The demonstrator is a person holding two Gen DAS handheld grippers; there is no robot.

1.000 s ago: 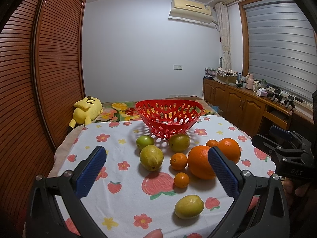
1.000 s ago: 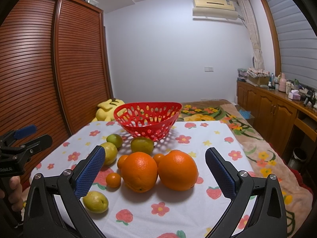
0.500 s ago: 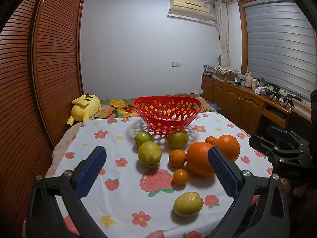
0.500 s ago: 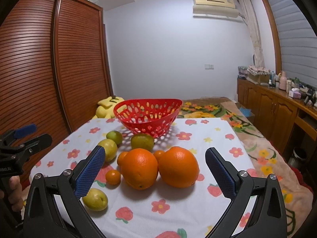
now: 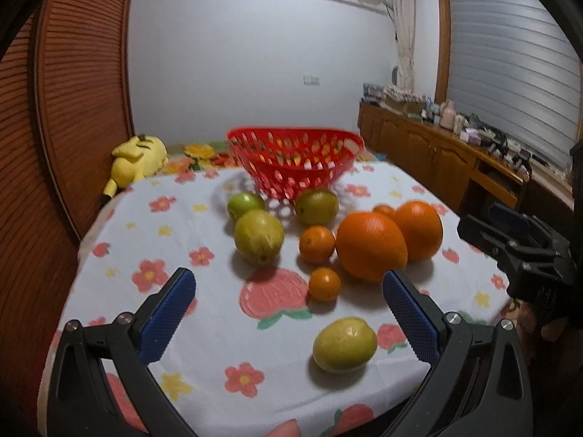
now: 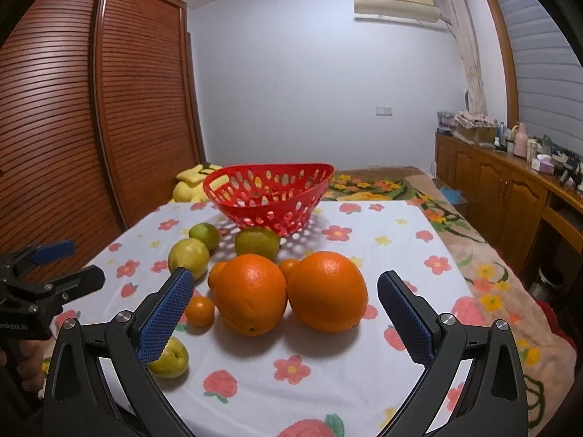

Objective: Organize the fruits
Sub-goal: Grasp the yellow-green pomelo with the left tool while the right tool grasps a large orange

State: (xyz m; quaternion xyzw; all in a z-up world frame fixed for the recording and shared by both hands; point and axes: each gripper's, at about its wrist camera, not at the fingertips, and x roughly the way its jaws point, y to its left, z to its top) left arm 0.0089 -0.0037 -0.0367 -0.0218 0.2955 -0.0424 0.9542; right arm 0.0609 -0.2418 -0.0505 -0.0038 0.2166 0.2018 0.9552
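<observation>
We hold both tools above the near edge of the table (image 6: 382, 255), which wears a white cloth printed with flowers and strawberries. Our left gripper (image 5: 288, 313) has its blue-padded fingers (image 5: 167, 315) spread wide with nothing between them — the cloth and fruit lie beyond and below. Our right gripper (image 6: 286, 313) is spread just as wide, also holding nothing.

The red basket (image 6: 269, 191), pierced with oval holes, sits toward the far end of the table, and we see no fruit inside it. All the fruit lies on the cloth in front of it. Two large oranges (image 6: 251, 293) rest side by side, touching or nearly so, straight ahead of our right gripper; the second one (image 6: 328, 289) lies to its right. Behind them, small tangerines peek out, and one small tangerine (image 5: 324, 284) sits alone in front of the cluster. Another tangerine (image 5: 317, 244) lies just beside the nearer large orange.

Closer to the basket we see two green fruits — one (image 5: 246, 204) on the left and one (image 5: 316, 205) just at the basket's foot. A yellow-green pear (image 5: 258, 236) lies in front of the left green one. Nearest to us lies a yellow fruit (image 5: 344, 344), apart from the rest.

A yellow plush toy (image 5: 136, 156) lies beyond the table's far left corner, against the brown louvred wardrobe (image 6: 109, 127).
</observation>
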